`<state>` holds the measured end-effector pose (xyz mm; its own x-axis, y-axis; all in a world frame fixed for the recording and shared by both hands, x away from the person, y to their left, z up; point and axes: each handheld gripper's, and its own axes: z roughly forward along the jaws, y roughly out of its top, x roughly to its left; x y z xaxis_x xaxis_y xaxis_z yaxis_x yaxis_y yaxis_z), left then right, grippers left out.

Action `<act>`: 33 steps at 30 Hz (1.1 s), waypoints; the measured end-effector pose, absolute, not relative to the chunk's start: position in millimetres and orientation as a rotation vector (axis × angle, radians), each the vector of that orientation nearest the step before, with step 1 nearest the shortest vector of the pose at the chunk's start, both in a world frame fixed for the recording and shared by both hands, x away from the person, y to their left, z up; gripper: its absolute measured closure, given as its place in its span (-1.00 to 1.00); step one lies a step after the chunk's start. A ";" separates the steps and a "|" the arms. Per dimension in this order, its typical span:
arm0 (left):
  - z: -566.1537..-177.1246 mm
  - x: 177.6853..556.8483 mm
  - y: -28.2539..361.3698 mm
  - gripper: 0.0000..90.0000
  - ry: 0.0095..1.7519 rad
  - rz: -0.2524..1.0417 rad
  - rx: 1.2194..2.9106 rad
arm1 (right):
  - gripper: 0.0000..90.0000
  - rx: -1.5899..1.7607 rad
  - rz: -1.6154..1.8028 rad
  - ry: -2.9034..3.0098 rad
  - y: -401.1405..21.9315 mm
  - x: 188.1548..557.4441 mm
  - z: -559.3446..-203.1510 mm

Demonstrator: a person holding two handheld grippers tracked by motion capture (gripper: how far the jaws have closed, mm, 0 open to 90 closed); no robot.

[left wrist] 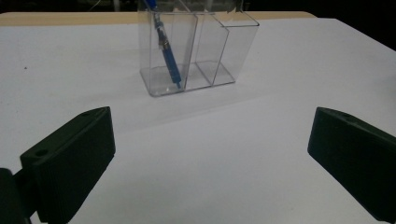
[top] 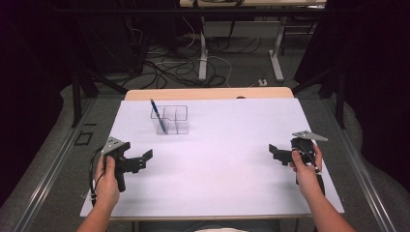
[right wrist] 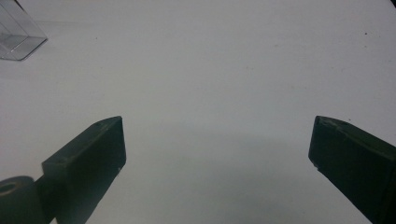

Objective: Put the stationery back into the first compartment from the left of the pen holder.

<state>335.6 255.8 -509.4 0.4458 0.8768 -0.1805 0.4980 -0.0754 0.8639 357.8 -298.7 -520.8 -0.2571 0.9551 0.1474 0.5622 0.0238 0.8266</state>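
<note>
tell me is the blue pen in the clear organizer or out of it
In. The blue pen stands tilted in the clear organizer's left end compartment, tip on its floor, top sticking out above the rim.

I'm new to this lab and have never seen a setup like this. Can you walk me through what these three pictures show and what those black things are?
A person sits at a white table and holds a hand-operated gripper in each hand, a tool with two black jaws.

The high view looks down from above the person: the left gripper is at the left, the right gripper at the right. The other two pictures come from small cameras riding on the grippers, looking forward between their own jaws. That is why black blocks rise from the bottom of each.

On the table stands a clear plastic organizer with several compartments. A blue pen leans tilted in one end compartment, the one at the left in the left gripper view.

Both grippers are open and hold nothing. The left one faces the organizer; the right one faces mostly bare table, with the organizer's corner at the edge.
</note>
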 end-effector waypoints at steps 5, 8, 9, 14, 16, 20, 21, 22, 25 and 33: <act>-515.5 335.8 262.0 -0.98 1.219 0.482 1.713 | -0.92 1.542 1.136 1.849 -299.4 357.9 -520.8; -518.1 337.2 264.6 -0.97 1.229 0.488 1.708 | -0.92 1.535 1.132 1.853 -300.0 358.1 -521.2; -519.0 337.2 265.5 -0.97 1.238 0.485 1.710 | -0.92 1.539 1.133 1.853 -299.7 358.0 -521.0; -523.5 339.2 271.1 -0.96 1.265 0.498 1.702 | -0.92 1.537 1.133 1.856 -299.9 358.4 -521.3; -524.9 340.0 274.3 -0.96 1.276 0.504 1.699 | -0.92 1.537 1.132 1.856 -300.3 358.5 -521.4; -526.5 340.5 276.9 -0.96 1.287 0.502 1.690 | -0.92 1.528 1.127 1.857 -301.4 358.8 -521.6; -527.1 340.8 277.4 -0.95 1.286 0.502 1.689 | -0.92 1.528 1.127 1.857 -301.5 358.8 -521.6; -527.4 340.8 277.5 -0.95 1.287 0.499 1.689 | -0.92 1.529 1.128 1.857 -301.3 358.7 -521.5; -527.8 340.5 277.2 -0.95 1.288 0.493 1.689 | -0.92 1.535 1.130 1.857 -300.5 358.5 -521.5; -529.5 341.1 278.2 -0.94 1.295 0.491 1.685 | -0.92 1.532 1.126 1.861 -300.2 358.9 -521.8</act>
